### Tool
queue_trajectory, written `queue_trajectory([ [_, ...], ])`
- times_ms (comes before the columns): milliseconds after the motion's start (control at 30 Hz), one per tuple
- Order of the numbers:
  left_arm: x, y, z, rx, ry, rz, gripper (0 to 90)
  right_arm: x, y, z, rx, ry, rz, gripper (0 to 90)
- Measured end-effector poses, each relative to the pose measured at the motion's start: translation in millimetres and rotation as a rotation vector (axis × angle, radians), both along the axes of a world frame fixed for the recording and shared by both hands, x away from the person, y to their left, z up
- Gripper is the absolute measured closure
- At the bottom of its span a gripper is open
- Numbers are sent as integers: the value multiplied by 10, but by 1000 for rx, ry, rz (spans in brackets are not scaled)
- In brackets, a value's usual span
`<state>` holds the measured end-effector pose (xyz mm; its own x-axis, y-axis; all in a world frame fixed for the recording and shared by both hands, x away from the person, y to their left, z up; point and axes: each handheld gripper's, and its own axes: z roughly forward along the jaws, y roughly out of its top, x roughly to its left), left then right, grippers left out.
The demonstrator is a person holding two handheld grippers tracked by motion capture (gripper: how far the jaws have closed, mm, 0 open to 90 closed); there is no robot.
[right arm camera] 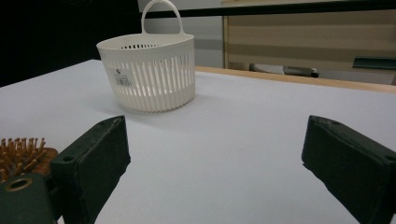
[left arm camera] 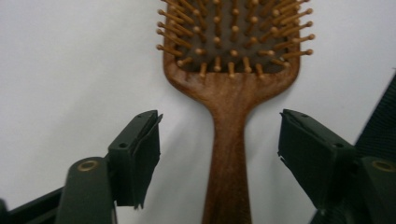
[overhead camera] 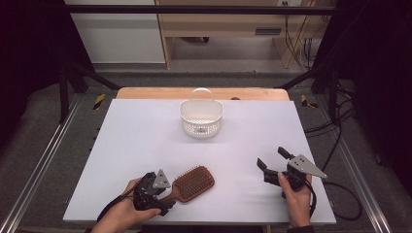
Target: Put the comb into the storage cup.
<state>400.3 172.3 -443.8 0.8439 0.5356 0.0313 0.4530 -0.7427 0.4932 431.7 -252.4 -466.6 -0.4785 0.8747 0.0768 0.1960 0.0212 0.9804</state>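
A wooden paddle hairbrush (overhead camera: 194,183) lies bristles up near the table's front edge, left of centre. My left gripper (overhead camera: 166,196) sits low at its handle. In the left gripper view the handle (left arm camera: 231,140) runs between the two jaws with a gap on each side, so the pads (left arm camera: 144,154) do not press on it; the gripper (left arm camera: 219,135) is open. My right gripper (overhead camera: 272,158) rests at the front right, open, with nothing between its jaws (right arm camera: 215,154). The brush's bristles (right arm camera: 21,151) peek in at the left of the right gripper view.
A white slotted plastic basket (overhead camera: 200,119) with a loop handle stands upright at the back centre of the white table (overhead camera: 145,136), also ahead of the right gripper (right arm camera: 149,74). Metal frame rails run along both sides of the table.
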Motion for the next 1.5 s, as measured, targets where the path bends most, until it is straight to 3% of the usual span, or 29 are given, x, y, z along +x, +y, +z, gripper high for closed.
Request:
queue_trajectory([
  [400,41,-76,-49,83,39,-38,555,8,-5,-7,1,10,0,76],
  [733,115,-97,-79,80,70,-49,655,10,-11,-9,-3,17,-14,77],
  [1000,125,-95,-91,74,71,-60,718,15,6,-16,-6,26,-6,77],
  [1133,79,-70,-103,53,32,-66,720,11,6,-11,-1,25,-1,78],
  [1233,74,-27,-111,-11,5,-53,721,5,5,-6,5,24,-2,77],
  [1333,65,-29,-50,-27,-77,-54,720,0,5,-4,9,22,-12,60],
  [1500,113,-69,51,-136,-183,-1,721,-10,9,-2,31,26,-9,43],
])
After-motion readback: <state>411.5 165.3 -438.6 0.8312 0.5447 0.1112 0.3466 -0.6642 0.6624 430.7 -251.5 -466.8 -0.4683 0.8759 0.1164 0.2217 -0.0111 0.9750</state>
